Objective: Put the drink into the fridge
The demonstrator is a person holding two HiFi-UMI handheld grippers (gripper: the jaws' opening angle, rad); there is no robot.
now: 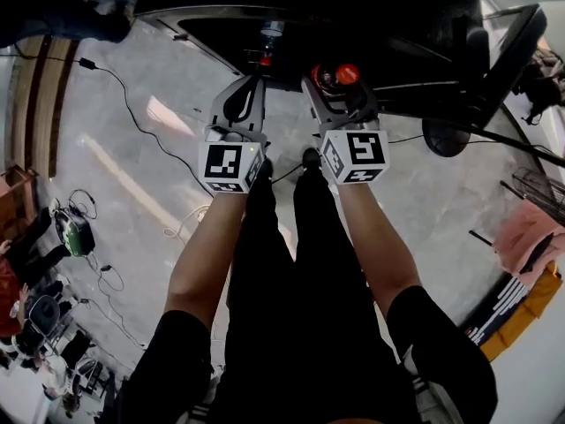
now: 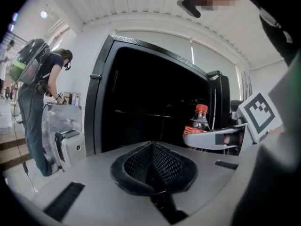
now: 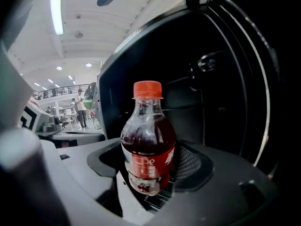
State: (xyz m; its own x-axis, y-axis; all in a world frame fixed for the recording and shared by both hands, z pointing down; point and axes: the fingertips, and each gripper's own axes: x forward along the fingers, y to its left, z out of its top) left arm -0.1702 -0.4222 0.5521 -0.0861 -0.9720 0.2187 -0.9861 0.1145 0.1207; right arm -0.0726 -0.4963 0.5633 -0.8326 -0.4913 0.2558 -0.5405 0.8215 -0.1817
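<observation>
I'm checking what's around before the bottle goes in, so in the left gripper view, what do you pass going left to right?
Person with a backpack → black fridge → drink bottle with a red cap → marker cube.

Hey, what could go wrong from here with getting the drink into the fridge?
The right gripper holds the bottle low, so it could tip or slip going in. The fridge interior is dark, so the cap might knock a shelf. The left gripper, shut and empty, is close beside and could bump it.
</observation>
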